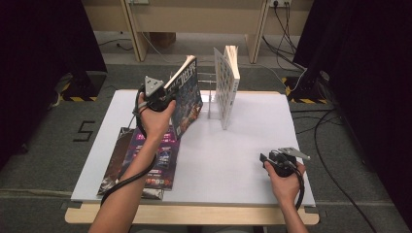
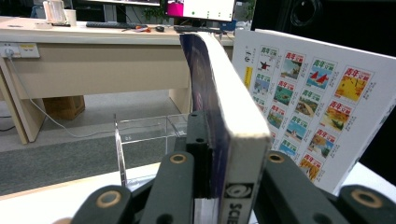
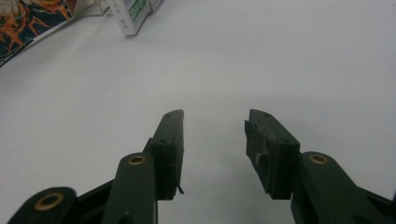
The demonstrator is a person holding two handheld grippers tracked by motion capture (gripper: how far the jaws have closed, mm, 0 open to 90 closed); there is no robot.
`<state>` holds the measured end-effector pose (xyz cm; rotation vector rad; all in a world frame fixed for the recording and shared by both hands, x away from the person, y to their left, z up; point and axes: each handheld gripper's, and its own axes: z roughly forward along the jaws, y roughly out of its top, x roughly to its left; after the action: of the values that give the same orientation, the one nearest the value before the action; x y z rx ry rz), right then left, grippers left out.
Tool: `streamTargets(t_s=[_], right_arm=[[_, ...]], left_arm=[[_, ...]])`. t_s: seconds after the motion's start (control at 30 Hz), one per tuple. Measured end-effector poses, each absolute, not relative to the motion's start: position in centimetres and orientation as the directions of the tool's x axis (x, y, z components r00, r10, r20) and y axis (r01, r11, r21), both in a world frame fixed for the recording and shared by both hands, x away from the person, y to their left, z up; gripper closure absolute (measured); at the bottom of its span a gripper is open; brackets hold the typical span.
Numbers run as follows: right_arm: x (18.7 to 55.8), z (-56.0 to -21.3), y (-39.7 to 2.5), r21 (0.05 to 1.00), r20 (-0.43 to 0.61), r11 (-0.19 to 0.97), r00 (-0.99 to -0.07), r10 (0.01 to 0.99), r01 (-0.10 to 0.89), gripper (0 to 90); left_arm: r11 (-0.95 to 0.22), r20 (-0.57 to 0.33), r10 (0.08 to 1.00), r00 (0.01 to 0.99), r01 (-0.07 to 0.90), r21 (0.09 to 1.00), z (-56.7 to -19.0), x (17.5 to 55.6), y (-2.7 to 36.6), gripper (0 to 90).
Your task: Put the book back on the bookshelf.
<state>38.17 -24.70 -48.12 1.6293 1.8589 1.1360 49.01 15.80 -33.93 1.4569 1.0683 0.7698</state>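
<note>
Left tongs [image 1: 167, 99] clamp magazine [image 1: 187, 94] by its spine, upright, long axis rising away from tongs. Right tongs [image 3: 214, 140] gape empty above counter [image 1: 233, 155].

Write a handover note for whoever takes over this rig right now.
Left gripper: shut on the dark comic-cover magazine, held upright above the white table, beside the clear acrylic rack.
Right gripper: open, holding nothing, low over the table's near right.
Done: white thumbnail-cover magazine stands in the rack.
Left: likely slot in the held magazine, then the purple magazines lying flat at near left.
</note>
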Motion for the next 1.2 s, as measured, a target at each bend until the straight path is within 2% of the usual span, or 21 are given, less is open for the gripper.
streamTargets(t_s=[0.4, 1.2], right_arm=[[38.2, -48.3, -24.8, 0.789, 0.197, -0.014, -0.231, 0.953, 0.614, 56.8], [38.2, -48.2, -24.9, 0.797, 0.195, -0.014, -0.234, 0.952, 0.604, 56.8]], left_arm=[[0.046, -0.134, 0.907, 0.399, 0.224, 0.974, -33.6, 49.4, 15.4, 82.2], [0.018, -0.083, 0.924, 0.372, 0.173, 0.985, -32.2, 50.8, 13.1, 82.5]])
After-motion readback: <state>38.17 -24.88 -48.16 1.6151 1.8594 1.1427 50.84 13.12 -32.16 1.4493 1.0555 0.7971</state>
